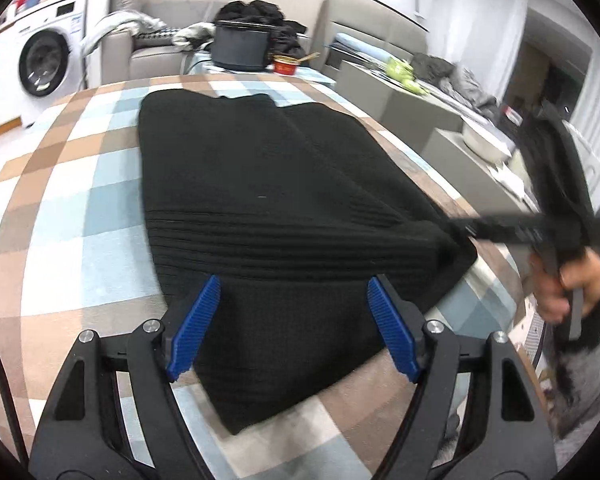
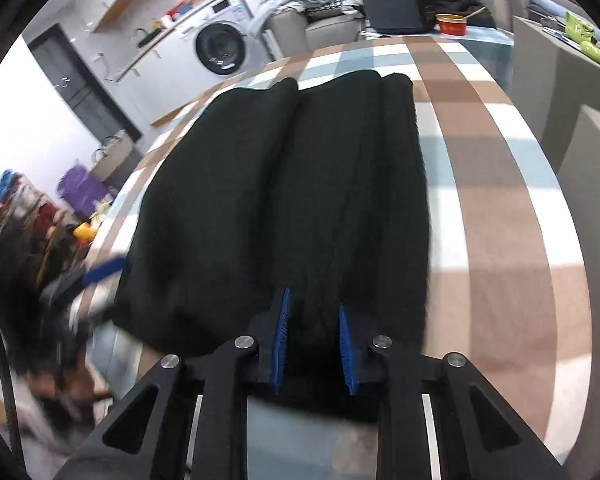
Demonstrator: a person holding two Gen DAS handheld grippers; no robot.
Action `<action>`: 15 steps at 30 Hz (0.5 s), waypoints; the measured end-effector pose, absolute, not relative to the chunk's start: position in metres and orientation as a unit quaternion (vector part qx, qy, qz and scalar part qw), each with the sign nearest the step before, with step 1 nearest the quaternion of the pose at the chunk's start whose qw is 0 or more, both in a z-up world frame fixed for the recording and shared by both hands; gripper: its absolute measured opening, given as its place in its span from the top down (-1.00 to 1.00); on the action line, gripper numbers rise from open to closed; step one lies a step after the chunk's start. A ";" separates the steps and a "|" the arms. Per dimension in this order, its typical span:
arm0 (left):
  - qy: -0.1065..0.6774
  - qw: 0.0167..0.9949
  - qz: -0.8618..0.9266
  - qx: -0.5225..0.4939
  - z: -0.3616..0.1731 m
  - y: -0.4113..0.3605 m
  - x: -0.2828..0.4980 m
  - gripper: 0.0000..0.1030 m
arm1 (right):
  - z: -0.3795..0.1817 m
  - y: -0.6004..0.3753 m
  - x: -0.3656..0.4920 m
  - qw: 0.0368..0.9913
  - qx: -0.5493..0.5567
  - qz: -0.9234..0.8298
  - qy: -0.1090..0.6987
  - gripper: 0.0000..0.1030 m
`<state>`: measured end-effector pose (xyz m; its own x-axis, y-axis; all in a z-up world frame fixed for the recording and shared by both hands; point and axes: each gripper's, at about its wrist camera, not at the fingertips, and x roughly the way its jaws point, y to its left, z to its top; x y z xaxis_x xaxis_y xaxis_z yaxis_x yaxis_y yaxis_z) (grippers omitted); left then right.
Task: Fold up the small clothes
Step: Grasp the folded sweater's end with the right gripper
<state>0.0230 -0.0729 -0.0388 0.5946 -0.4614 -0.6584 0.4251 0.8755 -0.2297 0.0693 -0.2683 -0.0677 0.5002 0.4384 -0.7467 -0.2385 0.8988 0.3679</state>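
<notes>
Black knit garment (image 1: 260,200) flat on checked tabletop (image 1: 60,208), sides folded in, ahead of both my tongs. My left tongs (image 1: 294,328) spread wide over garment's near hem, blue pads (image 1: 194,328) not pressing, cloth under gap. My right tongs (image 2: 314,344) pinching near edge of garment, fabric bunched between narrow pads (image 2: 281,336). In left view, right tongs off to the right, at hem corner, hand (image 1: 568,284) on handle.

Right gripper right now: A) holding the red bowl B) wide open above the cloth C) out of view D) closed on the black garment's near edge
D: in the right wrist view the right gripper has its blue pads pinched on the near edge of the black garment.
</notes>
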 end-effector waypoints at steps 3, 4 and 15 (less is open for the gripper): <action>0.378 0.892 -0.241 -0.050 -0.035 -0.061 0.030 -0.44 | -0.066 -0.285 0.056 0.861 0.112 0.190 0.458 0.54; 0.377 0.893 -0.240 -0.054 -0.033 -0.058 0.032 -0.44 | -0.062 -0.288 0.054 0.864 0.121 0.194 0.449 0.46; 0.375 0.899 -0.219 -0.060 -0.033 -0.049 0.040 -0.44 | -0.073 -0.272 0.093 0.843 0.176 0.222 0.457 0.68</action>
<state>0.0401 -0.0491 -0.0326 0.6233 -0.4383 -0.6476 0.3479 0.8971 -0.2724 0.0927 -0.2724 -0.0731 0.4837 0.5344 -0.6932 -0.2130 0.8400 0.4990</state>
